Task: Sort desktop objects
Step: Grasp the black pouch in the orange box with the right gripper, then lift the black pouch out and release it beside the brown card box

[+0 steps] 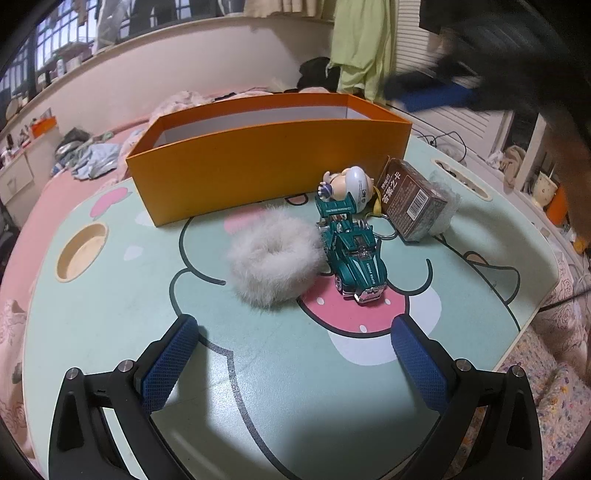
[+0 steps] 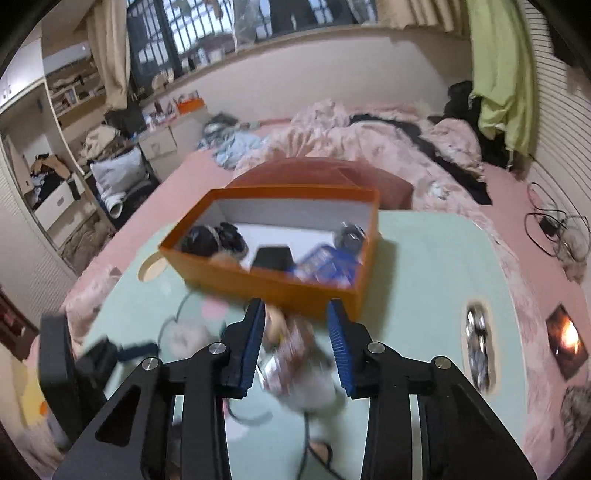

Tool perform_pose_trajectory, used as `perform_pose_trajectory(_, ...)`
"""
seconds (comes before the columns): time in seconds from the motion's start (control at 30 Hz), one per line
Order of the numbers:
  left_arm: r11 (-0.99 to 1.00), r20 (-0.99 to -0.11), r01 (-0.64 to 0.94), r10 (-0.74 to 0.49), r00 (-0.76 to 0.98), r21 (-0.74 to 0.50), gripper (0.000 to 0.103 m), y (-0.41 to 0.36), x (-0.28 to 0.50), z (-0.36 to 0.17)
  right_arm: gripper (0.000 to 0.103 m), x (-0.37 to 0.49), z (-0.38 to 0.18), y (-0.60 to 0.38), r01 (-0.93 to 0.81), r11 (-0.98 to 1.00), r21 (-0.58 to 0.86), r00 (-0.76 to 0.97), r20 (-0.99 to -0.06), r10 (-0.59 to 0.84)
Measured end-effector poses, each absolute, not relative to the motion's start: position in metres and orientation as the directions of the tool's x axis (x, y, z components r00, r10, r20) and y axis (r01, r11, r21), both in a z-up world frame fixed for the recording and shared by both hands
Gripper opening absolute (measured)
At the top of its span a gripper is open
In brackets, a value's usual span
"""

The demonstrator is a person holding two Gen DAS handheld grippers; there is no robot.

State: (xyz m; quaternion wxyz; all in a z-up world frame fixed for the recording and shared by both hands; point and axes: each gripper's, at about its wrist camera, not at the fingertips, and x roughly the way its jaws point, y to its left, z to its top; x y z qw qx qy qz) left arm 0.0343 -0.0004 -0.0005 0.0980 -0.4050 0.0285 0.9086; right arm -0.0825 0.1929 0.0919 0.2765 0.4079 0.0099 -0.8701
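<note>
Left wrist view: looks down on a mint-green worktop (image 1: 110,314) printed with a cartoon face. Finds near the middle a white fluffy hair tie (image 1: 273,258) touching a teal toy car (image 1: 351,254). Finds just behind them a figurine keychain (image 1: 351,184) and a brown card box (image 1: 410,199), all in front of the tall orange box (image 1: 273,162). Shows the left claw (image 1: 295,325) low over the print, pads wide apart, gripping nothing.

Right wrist view: peers into the orange box at dark, smeared items and something blue, none clear enough to name. Shows the right claw (image 2: 297,306) partly apart, clamped on nothing, with the brown card box a blur below the gap. Takes in a cluttered bedroom behind: pink bed (image 2: 177,177), rumpled bedding (image 2: 369,140), barred window (image 2: 207,26), hanging green cloth (image 2: 498,74).
</note>
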Motion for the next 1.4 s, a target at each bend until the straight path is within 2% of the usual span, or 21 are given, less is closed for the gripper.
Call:
perform_pose_trajectory(0.17, -0.979, -0.741, -0.202, 0.156, -0.653, -0.028, 0.103, 0.000, 0.033, 0.000, 0.037, -0.144, 0.081, 0.149, 0.453, -0.805, 0.383, -0.277, -0.798, -0.535)
perform_pose_trajectory(0.23, -0.979, -0.740, -0.203, 0.158, -0.654, -0.029, 0.103, 0.000, 0.032, 0.000, 0.037, -0.160, 0.073, 0.130, 0.436, -0.822, 0.366, -0.251, -0.828, -0.502)
perform_pose_trajectory(0.33, -0.978, -0.739, -0.205, 0.160, -0.655, -0.029, 0.103, 0.001, 0.030, 0.000, 0.046, -0.177, 0.054, 0.105, 0.425, -0.855, 0.297, -0.227, -0.879, -0.418)
perform_pose_trajectory(0.47, -0.978, -0.739, -0.206, 0.160, -0.655, -0.030, 0.103, 0.002, 0.029, 0.000, 0.048, -0.190, 0.033, 0.093, 0.401, -0.890, 0.219, -0.209, -0.924, -0.321)
perform_pose_trajectory(0.57, -0.978, -0.738, -0.206, 0.161, -0.655, -0.031, 0.103, 0.002, 0.030, 0.001, 0.046, -0.191, 0.024, 0.088, 0.431, -0.879, 0.205, -0.192, -0.931, -0.311)
perform_pose_trajectory(0.6, -0.978, -0.737, -0.207, 0.162, -0.656, -0.031, 0.103, 0.002, 0.030, 0.001, 0.043, -0.191, 0.025, 0.088, 0.433, -0.879, 0.200, -0.209, -0.927, -0.313)
perform_pose_trajectory(0.77, -0.978, -0.737, -0.208, 0.163, -0.656, -0.031, 0.103, 0.002, 0.029, 0.001, 0.043, -0.182, 0.031, 0.101, 0.430, -0.872, 0.232, -0.251, -0.898, -0.362)
perform_pose_trajectory(0.83, -0.978, -0.737, -0.207, 0.162, -0.656, -0.031, 0.103, 0.002, 0.029, 0.001, 0.043, -0.177, 0.042, 0.112, 0.434, -0.860, 0.268, -0.299, -0.858, -0.418)
perform_pose_trajectory(0.93, -0.978, -0.737, -0.207, 0.162, -0.656, -0.031, 0.103, 0.002, 0.029, 0.001, 0.043, -0.154, 0.080, 0.138, 0.454, -0.825, 0.336, -0.403, -0.748, -0.526)
perform_pose_trajectory(1.07, -0.978, -0.737, -0.207, 0.163, -0.656, -0.031, 0.103, 0.002, 0.029, 0.001, 0.043, -0.116, 0.117, 0.159, 0.505, -0.791, 0.344, -0.466, -0.663, -0.586)
perform_pose_trajectory(1.17, -0.978, -0.737, -0.207, 0.162, -0.656, -0.031, 0.103, 0.003, 0.029, 0.001, 0.043, -0.081, 0.117, 0.162, 0.549, -0.783, 0.293, -0.449, -0.687, -0.572)
perform_pose_trajectory(1.3, -0.978, -0.737, -0.207, 0.163, -0.656, -0.031, 0.103, 0.002, 0.029, 0.001, 0.043, -0.070, 0.088, 0.161, 0.566, -0.767, 0.303, -0.371, -0.737, -0.564)
perform_pose_trajectory(1.4, -0.978, -0.737, -0.207, 0.162, -0.656, -0.031, 0.103, 0.002, 0.029, 0.001, 0.043, -0.063, 0.066, 0.163, 0.566, -0.780, 0.266, -0.387, -0.750, -0.536)
